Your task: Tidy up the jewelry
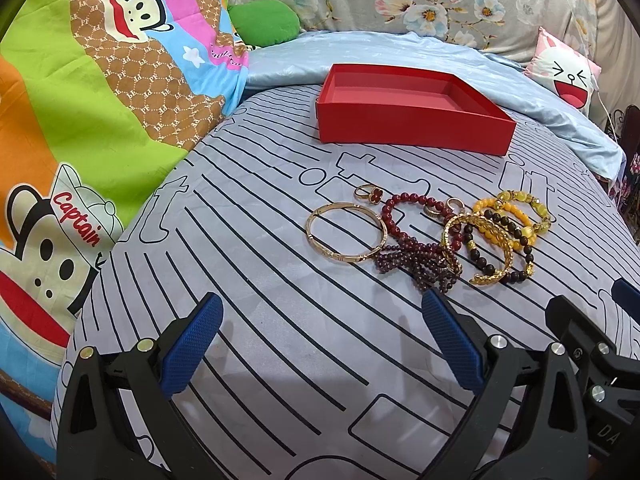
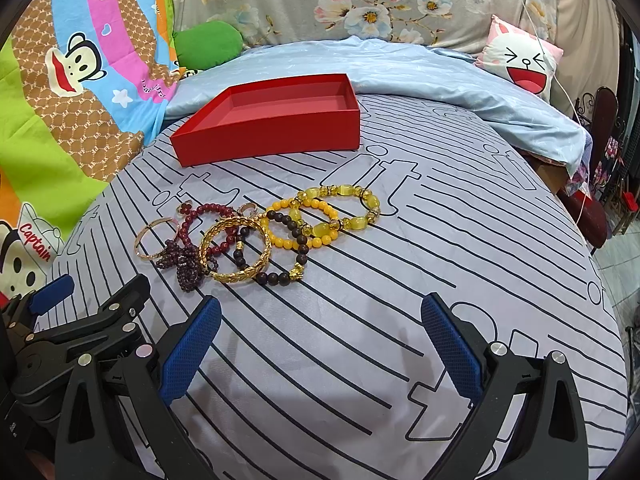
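A pile of jewelry lies on the striped grey bedsheet: a plain gold bangle (image 1: 344,258) (image 2: 148,257), a red bead bracelet (image 1: 404,198) (image 2: 212,209), a dark purple bead strand (image 1: 416,260) (image 2: 182,260), a gold leaf bracelet (image 1: 492,276) (image 2: 240,276), yellow bead bracelets (image 1: 500,210) (image 2: 288,244) and a ring with a red flower (image 1: 374,196). Behind them sits a red box (image 1: 416,120) (image 2: 272,136) with nothing in it. My left gripper (image 1: 324,320) (image 2: 96,288) is open, short of the bangle. My right gripper (image 2: 320,320) (image 1: 592,300) is open beside it, nothing between its fingers.
A cartoon monkey quilt (image 1: 100,120) rises along the left. A light blue duvet (image 2: 460,80) is bunched behind the box, with a green cushion (image 1: 264,22) and a pink-white face cushion (image 2: 520,56). The bed drops off at the right edge (image 2: 592,240).
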